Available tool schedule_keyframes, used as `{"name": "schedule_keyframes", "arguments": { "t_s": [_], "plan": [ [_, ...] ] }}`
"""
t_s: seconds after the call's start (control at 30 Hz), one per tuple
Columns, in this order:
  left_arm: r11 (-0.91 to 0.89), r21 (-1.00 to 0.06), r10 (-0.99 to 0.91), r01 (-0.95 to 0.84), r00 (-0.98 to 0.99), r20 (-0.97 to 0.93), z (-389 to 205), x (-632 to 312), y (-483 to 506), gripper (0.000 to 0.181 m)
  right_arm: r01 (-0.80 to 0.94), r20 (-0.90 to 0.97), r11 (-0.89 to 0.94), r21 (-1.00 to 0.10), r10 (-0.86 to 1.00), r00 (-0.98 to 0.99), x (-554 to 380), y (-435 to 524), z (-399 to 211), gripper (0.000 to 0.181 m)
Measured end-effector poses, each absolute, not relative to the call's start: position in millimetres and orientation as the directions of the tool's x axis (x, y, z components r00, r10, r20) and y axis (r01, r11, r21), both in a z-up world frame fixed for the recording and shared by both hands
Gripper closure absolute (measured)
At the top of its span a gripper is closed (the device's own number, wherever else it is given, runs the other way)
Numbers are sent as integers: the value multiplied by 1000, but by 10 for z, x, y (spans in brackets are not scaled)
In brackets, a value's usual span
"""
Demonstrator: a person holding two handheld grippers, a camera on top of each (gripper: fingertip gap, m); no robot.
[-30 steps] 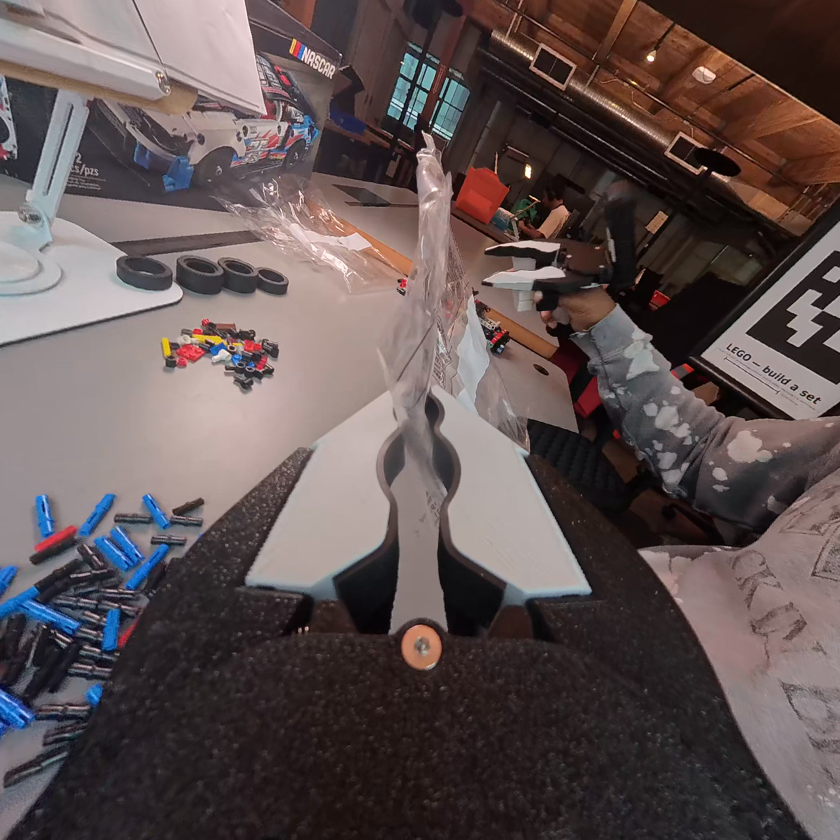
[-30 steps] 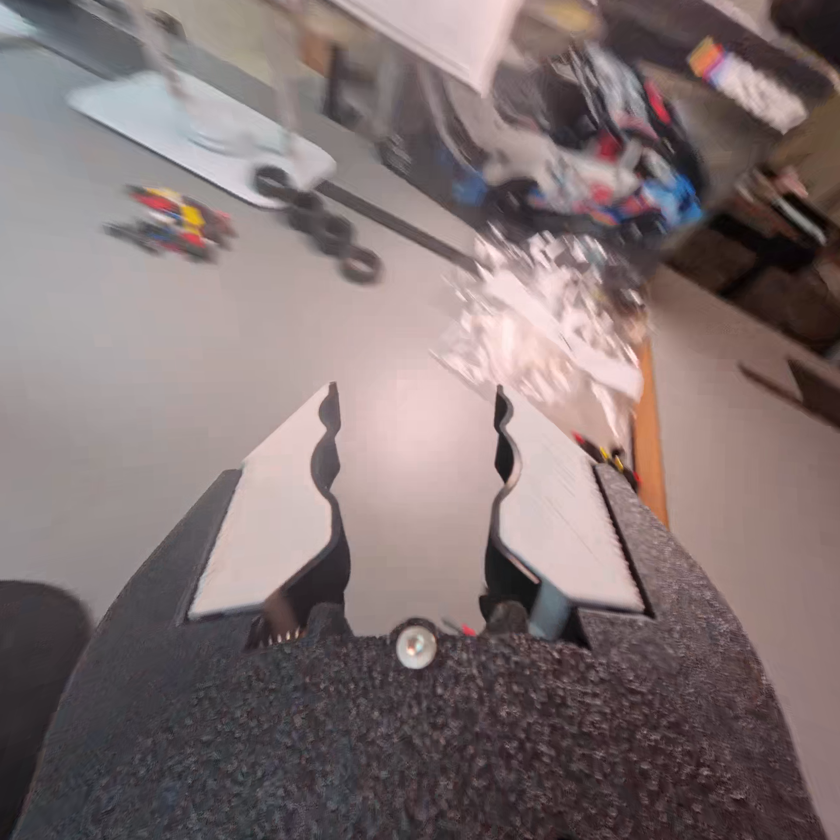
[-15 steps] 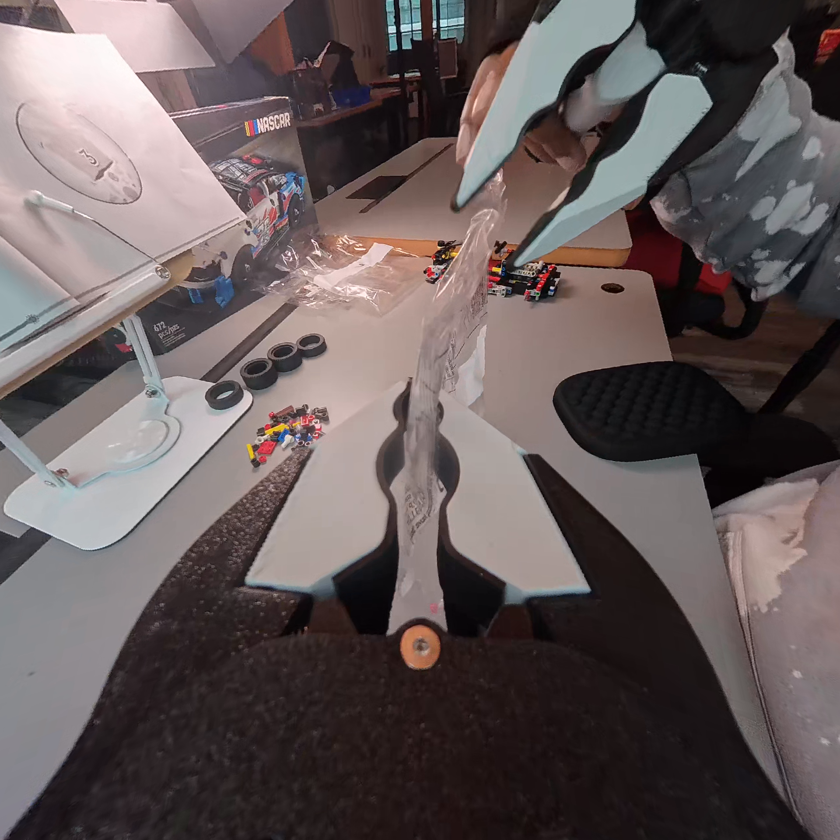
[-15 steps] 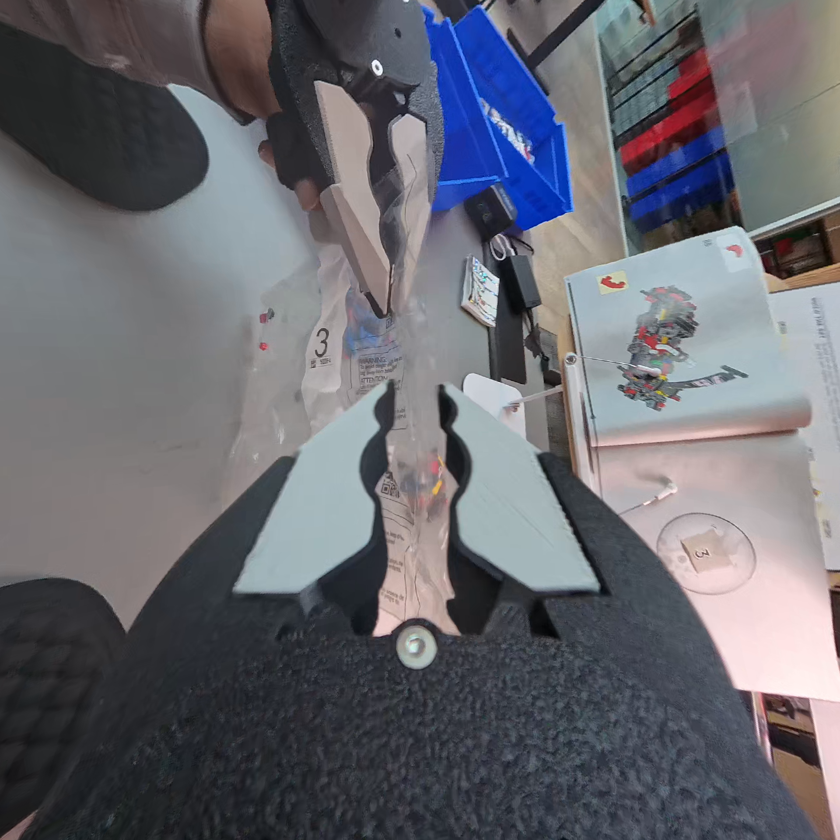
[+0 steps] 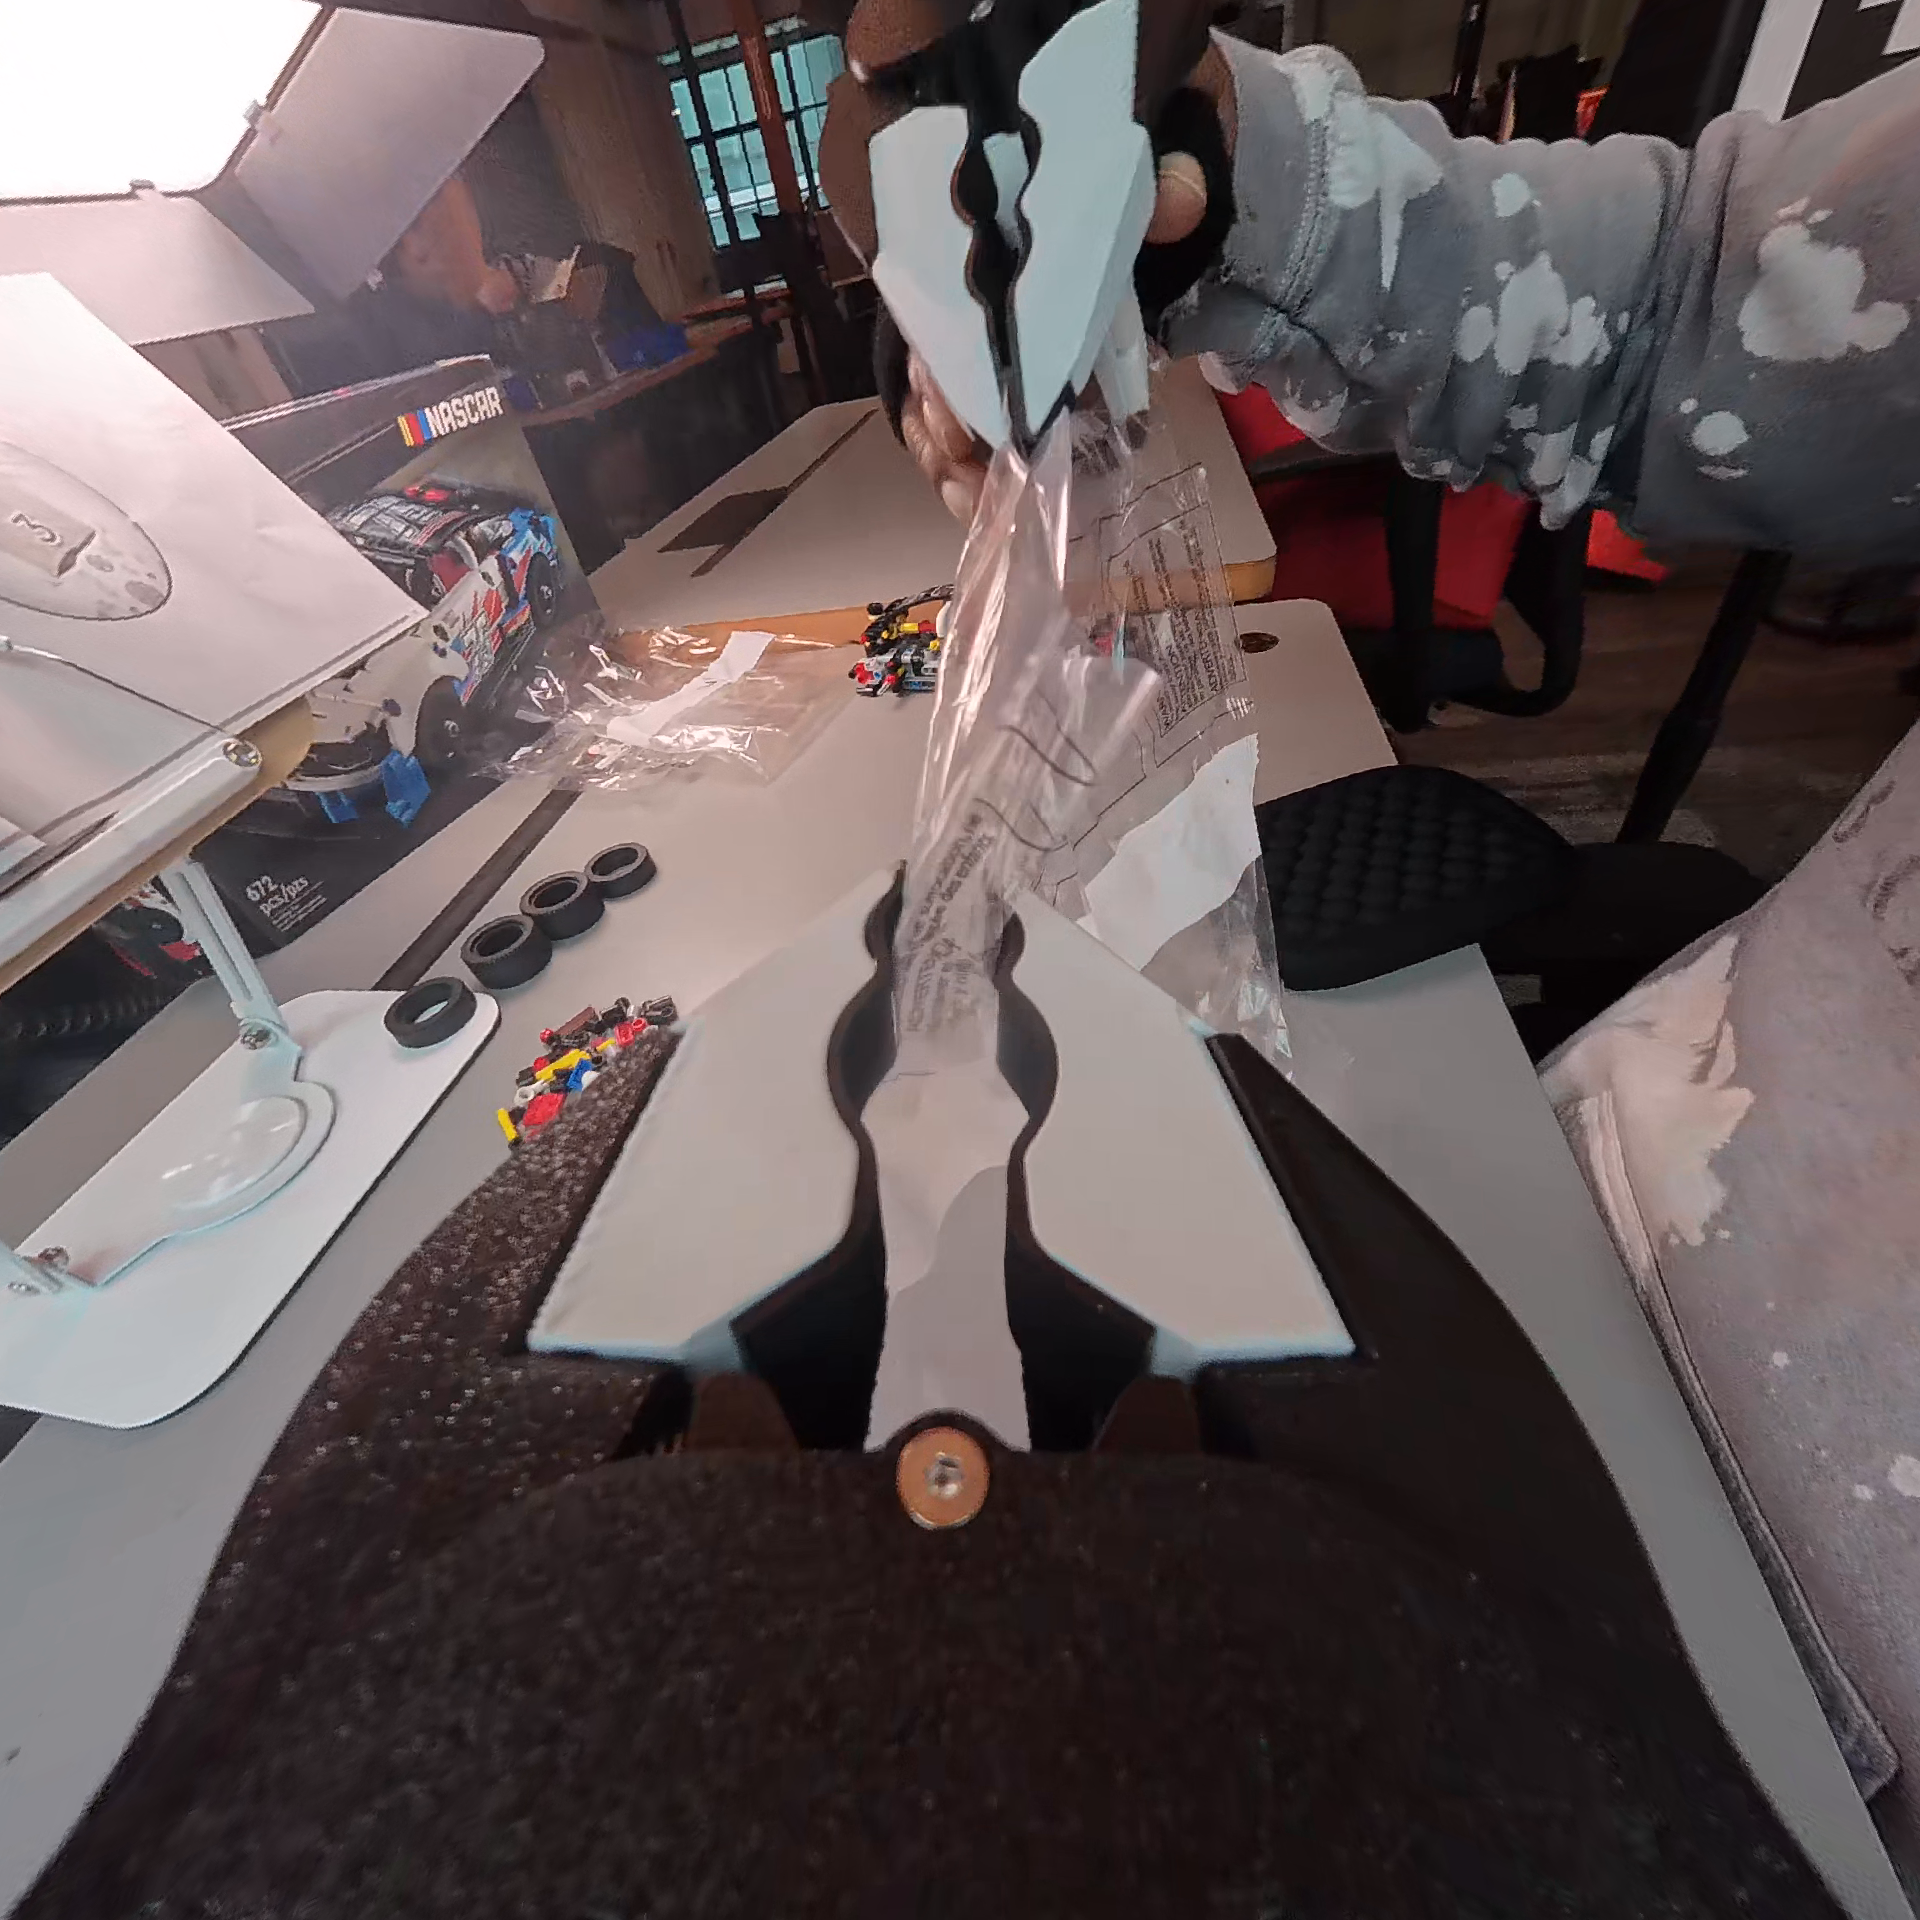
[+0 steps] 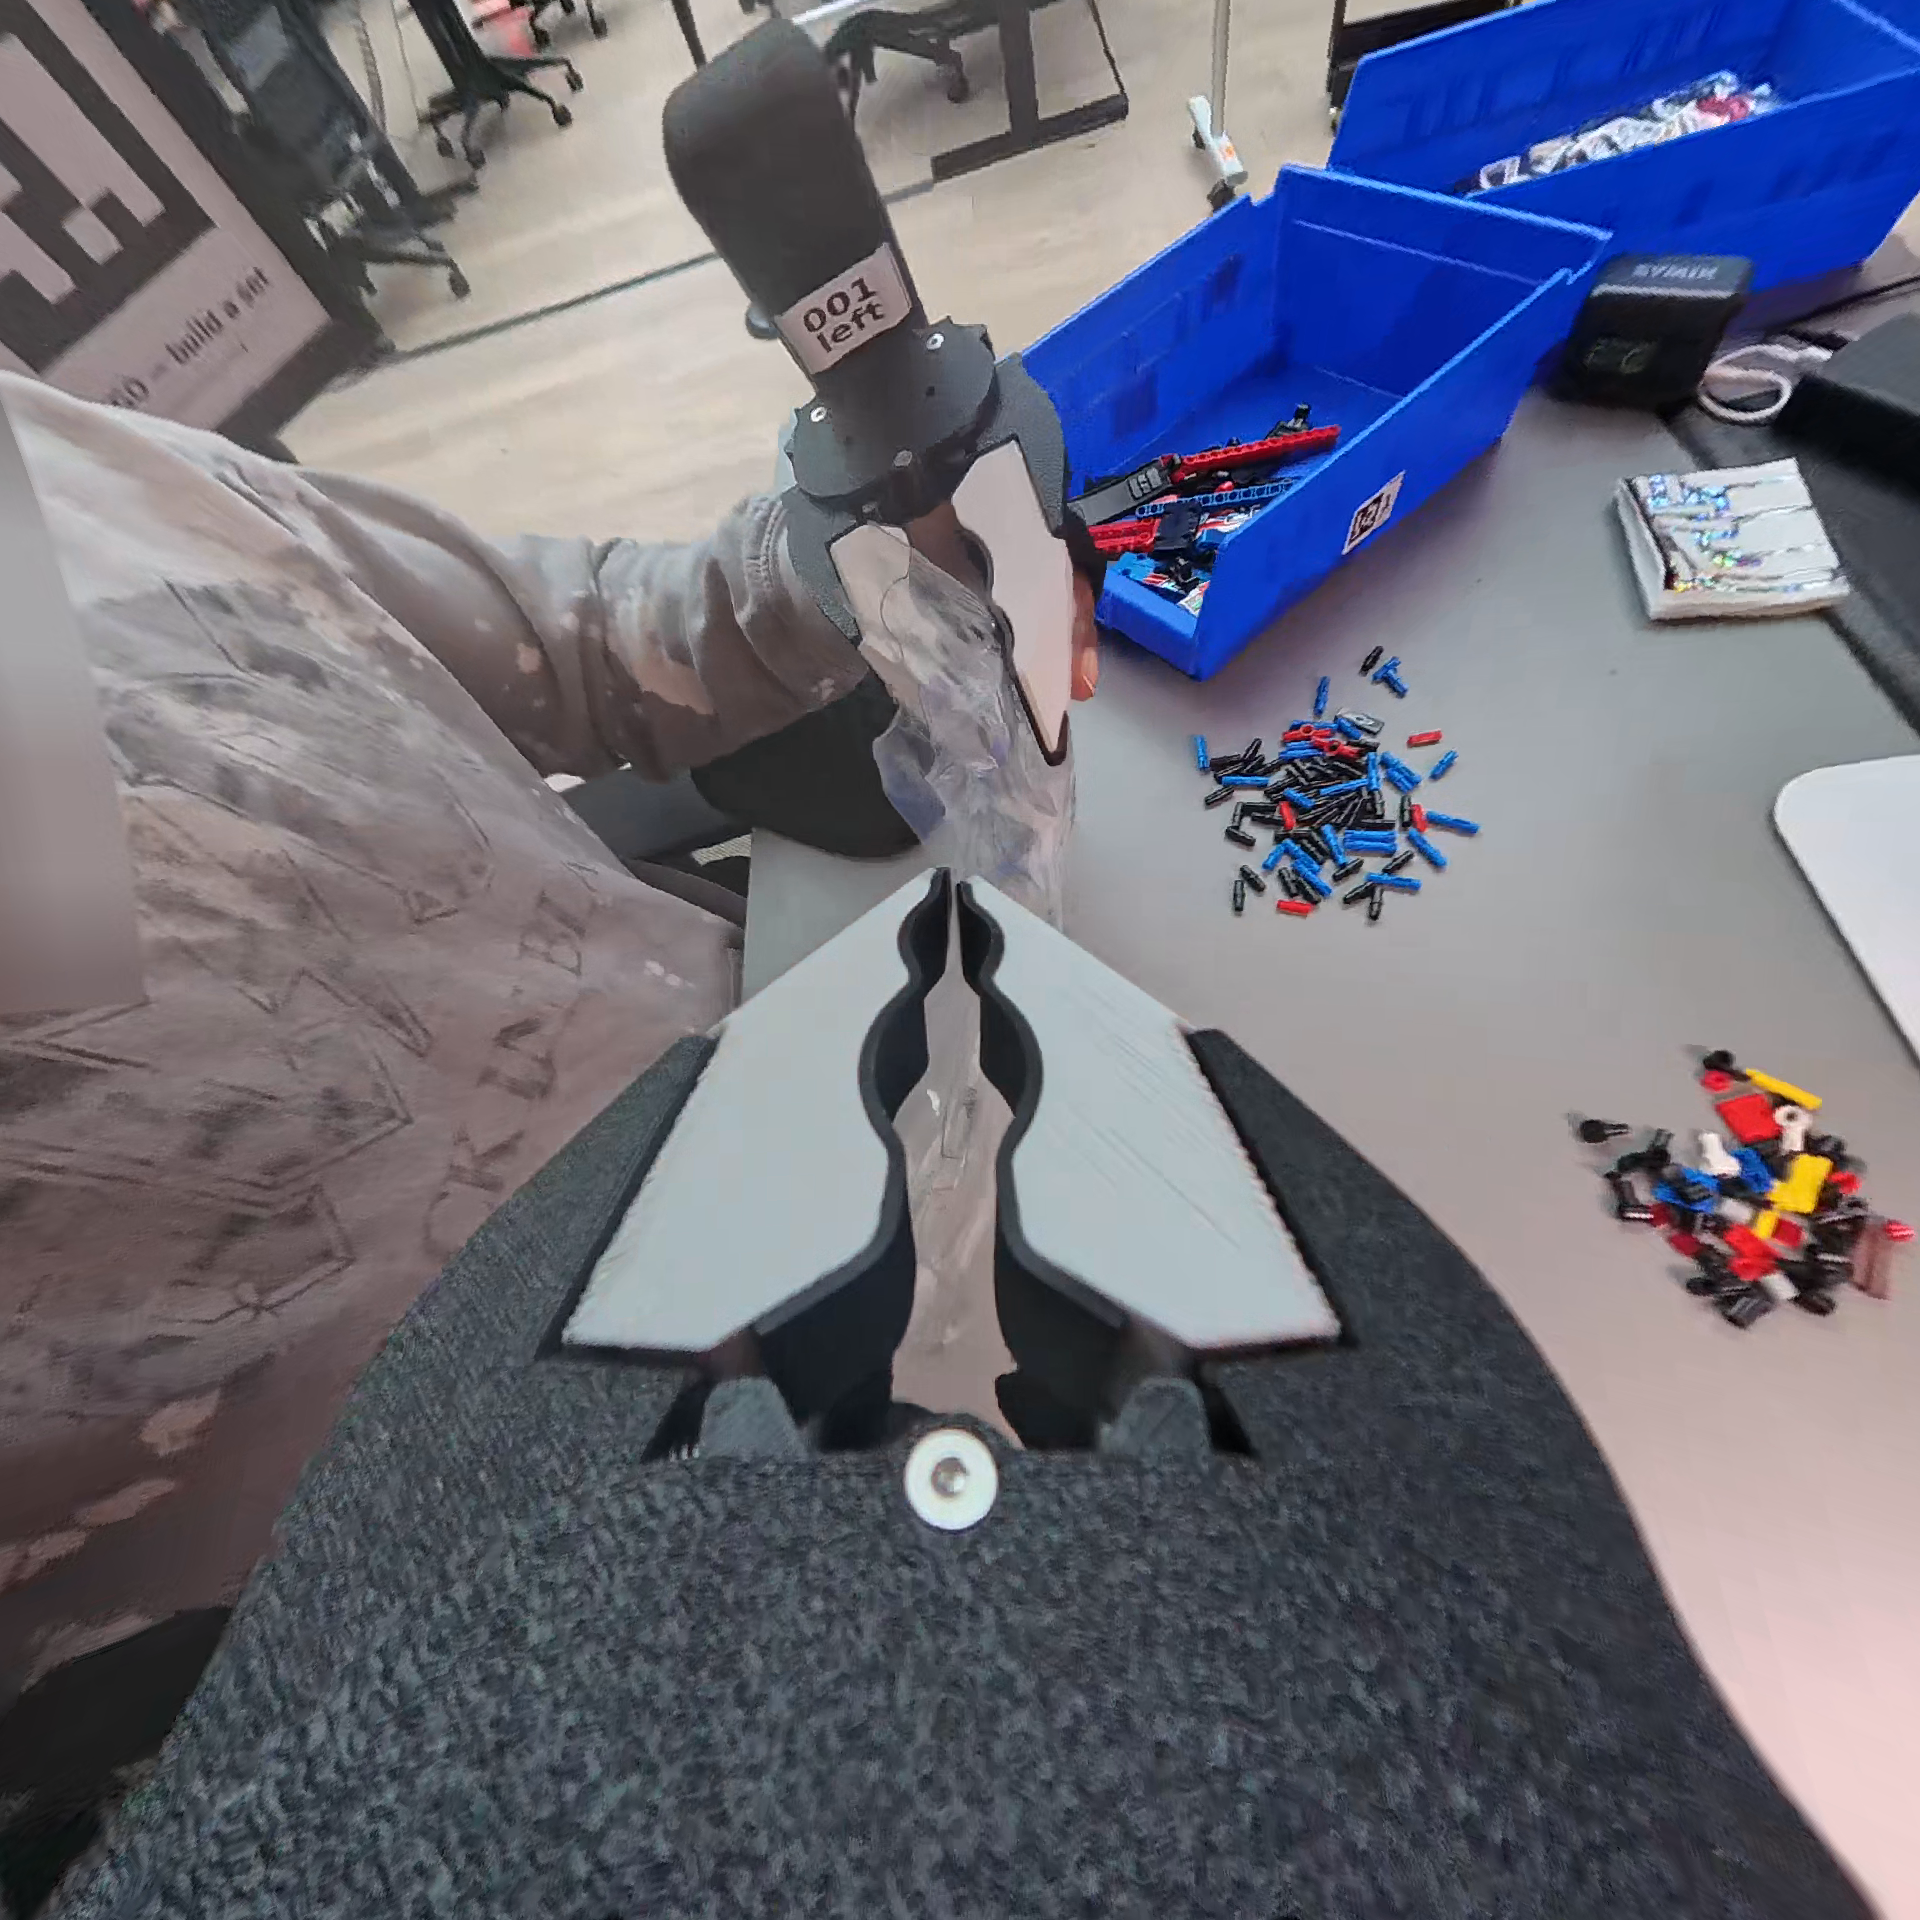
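Both tongs pinch one clear plastic bag (image 5: pixel 1049 727) above the tabletop (image 5: pixel 790 862): left tongs (image 5: pixel 948 914) nearly closed, right tongs (image 6: pixel 954 894) clamped tight.

wrist cams face each other | close | share plastic bag (image 5: pixel 1049 727)

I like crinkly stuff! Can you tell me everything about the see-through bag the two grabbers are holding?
The plastic bag is clear, thin and crinkled, with small black print and a white patch on it. It looks empty. It hangs stretched in the air above the grey table, not touching it. The left gripper pinches its lower end and the right gripper pinches its upper end, both shut on it.
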State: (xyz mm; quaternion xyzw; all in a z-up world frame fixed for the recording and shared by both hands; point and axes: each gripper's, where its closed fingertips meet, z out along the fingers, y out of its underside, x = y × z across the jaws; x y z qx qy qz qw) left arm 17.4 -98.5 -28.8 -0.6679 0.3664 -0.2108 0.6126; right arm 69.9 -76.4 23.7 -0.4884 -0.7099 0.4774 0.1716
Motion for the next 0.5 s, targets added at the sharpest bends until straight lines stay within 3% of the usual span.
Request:
{"name": "schedule_keyframes", "arguments": {
  "t_s": [0.23, 0.37, 0.5],
  "plan": [
    [65, -954, -719, -293, 649, -248, 54, 107, -1151, 133, 558, -281, -47, -828, 897, -341, 684, -665, 262, 181],
    [113, -887, -656, -447, 637, -405, 386, 115, -1266, 136, 581, -274, -66, -811, 921, -277, 631, -650, 290, 181],
    [42, -781, -690, -623, 547, -474, 254, 275, -1187, 145, 597, -260, -45, -801, 925, -278, 531, -752, 311, 181]
  ]
}}
